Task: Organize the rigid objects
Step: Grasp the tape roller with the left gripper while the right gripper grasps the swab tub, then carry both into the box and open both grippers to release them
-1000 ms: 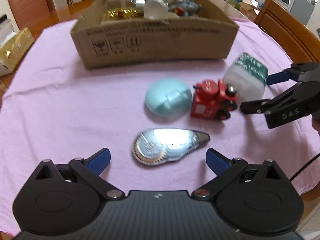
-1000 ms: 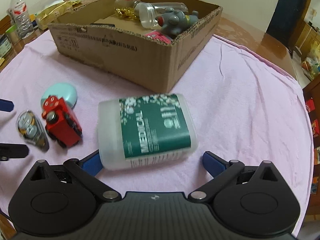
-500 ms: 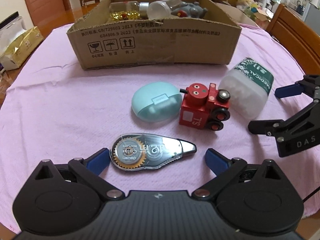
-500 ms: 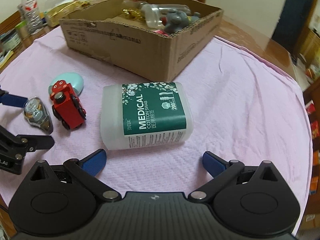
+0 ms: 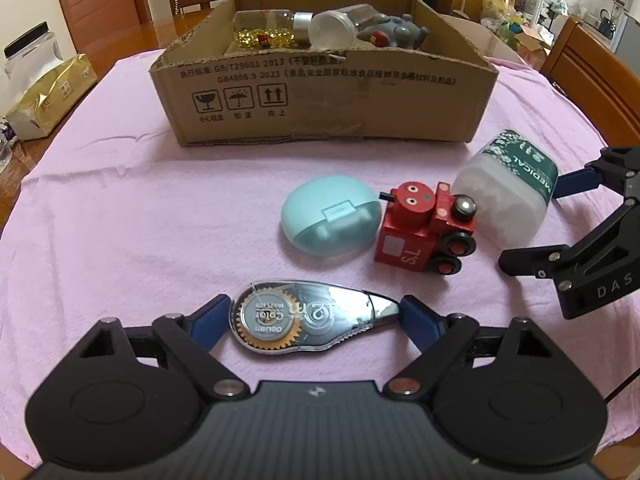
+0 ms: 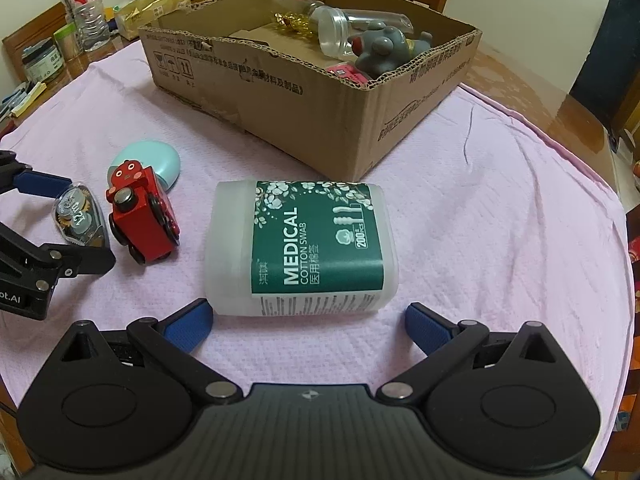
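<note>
Pink cloth (image 5: 140,208) covers the tabletop, with a cardboard box (image 5: 320,108) of odds and ends at the back.
Left tongs (image 5: 314,316) gape around the correction tape (image 5: 312,316), not yet gripping; right tongs (image 6: 308,322) stand wide open at the cotton swab box (image 6: 304,248). Between them sit a red toy train (image 5: 424,228) and teal case (image 5: 330,220), touching.

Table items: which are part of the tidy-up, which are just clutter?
Job: correction tape, teal case, red toy train, cotton swab tub, cardboard box.
Clutter: gold tissue pack, water bottle, jars.
</note>
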`<state>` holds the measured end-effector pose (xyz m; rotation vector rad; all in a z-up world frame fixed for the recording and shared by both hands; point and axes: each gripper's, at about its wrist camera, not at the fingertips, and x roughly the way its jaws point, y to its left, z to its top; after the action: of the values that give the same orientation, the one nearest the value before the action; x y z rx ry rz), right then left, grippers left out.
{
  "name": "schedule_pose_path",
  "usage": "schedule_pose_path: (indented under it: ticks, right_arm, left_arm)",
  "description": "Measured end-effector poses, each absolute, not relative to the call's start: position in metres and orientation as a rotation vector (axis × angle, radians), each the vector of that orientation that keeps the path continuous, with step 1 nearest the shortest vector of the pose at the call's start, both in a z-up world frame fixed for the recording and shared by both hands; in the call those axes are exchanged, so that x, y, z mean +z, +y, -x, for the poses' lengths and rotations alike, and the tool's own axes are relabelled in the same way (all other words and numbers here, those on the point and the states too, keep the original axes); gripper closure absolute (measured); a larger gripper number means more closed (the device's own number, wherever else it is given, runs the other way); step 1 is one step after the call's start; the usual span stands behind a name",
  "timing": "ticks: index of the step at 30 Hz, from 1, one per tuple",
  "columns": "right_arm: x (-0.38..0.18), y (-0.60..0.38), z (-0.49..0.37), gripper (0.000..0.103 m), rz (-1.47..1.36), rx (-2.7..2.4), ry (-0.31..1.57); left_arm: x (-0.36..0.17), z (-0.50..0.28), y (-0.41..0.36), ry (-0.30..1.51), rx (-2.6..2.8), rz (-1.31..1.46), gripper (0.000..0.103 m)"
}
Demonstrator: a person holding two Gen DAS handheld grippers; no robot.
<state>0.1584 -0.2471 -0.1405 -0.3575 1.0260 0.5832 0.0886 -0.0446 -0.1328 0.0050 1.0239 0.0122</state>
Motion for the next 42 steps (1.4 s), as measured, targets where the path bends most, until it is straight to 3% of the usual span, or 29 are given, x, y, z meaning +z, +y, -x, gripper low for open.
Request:
schedule_pose_path:
  ticks: [13, 21, 42]
  right_arm:
    - [-0.129, -0.218, -0.176, 0.000, 0.380, 0.572, 1.035]
    - [-0.129, -0.212, -0.181, 0.014, 0.392, 0.530, 1.071]
    - [-0.125, -0.218, -0.190, 0.017, 0.400, 0.647, 1.090]
  left_arm:
    - [-0.134, -0.089, -0.012, 1.032, 0.074, 0.026, 0.013]
    - [-0.134, -0.087, -0.012, 1.033, 0.092, 0.033, 0.012]
    - [-0.128, -0.099, -0.017, 1.104, 0.156, 0.050, 0.014]
